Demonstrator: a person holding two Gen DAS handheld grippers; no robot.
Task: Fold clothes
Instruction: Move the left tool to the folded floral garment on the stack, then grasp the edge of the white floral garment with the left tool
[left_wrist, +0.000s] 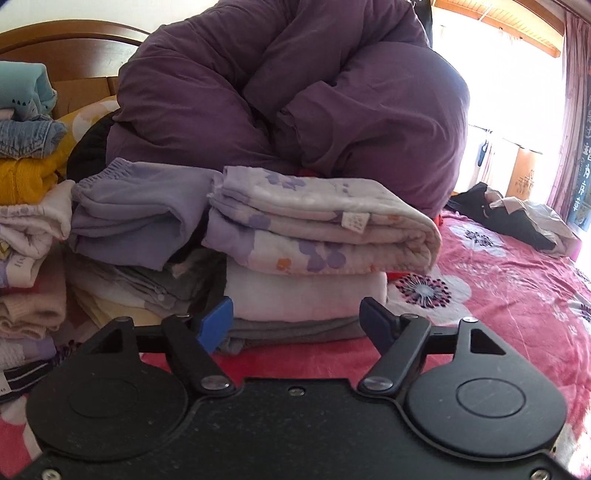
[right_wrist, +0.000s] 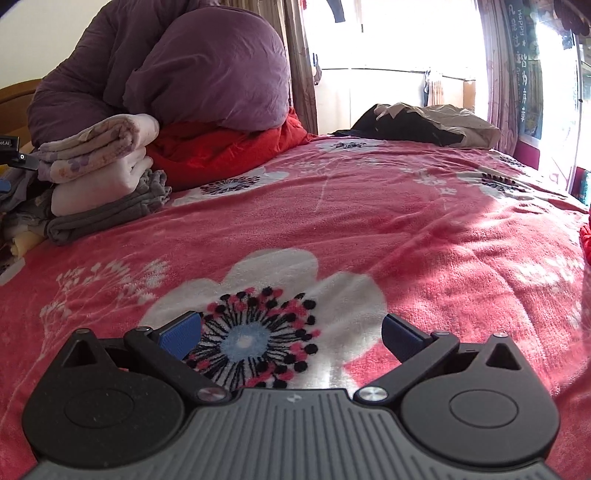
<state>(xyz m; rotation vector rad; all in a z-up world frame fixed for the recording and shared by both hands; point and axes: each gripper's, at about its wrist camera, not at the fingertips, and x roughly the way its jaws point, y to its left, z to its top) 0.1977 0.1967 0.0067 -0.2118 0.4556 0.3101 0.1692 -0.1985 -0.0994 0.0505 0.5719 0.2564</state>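
Lilac-flowered white quilted cloth, folded flat (left_wrist: 321, 221), tops a small stack on the pink floral fleece bedspread (left_wrist: 498, 280); under it lie a plain white folded piece (left_wrist: 306, 291) and a grey folded garment (right_wrist: 107, 218). Just left of that stack sits a folded plain lavender garment (left_wrist: 136, 218), and behind it bulges a big purple duvet (left_wrist: 295, 92). The left tongs (left_wrist: 297, 319) stand open and empty, just before the stack. The right tongs (right_wrist: 291, 338) gape open, empty, over a white flower print.

The purple duvet (left_wrist: 288, 92) runs off the top edge; it hides most of the red quilt (right_wrist: 221, 147) beneath it.
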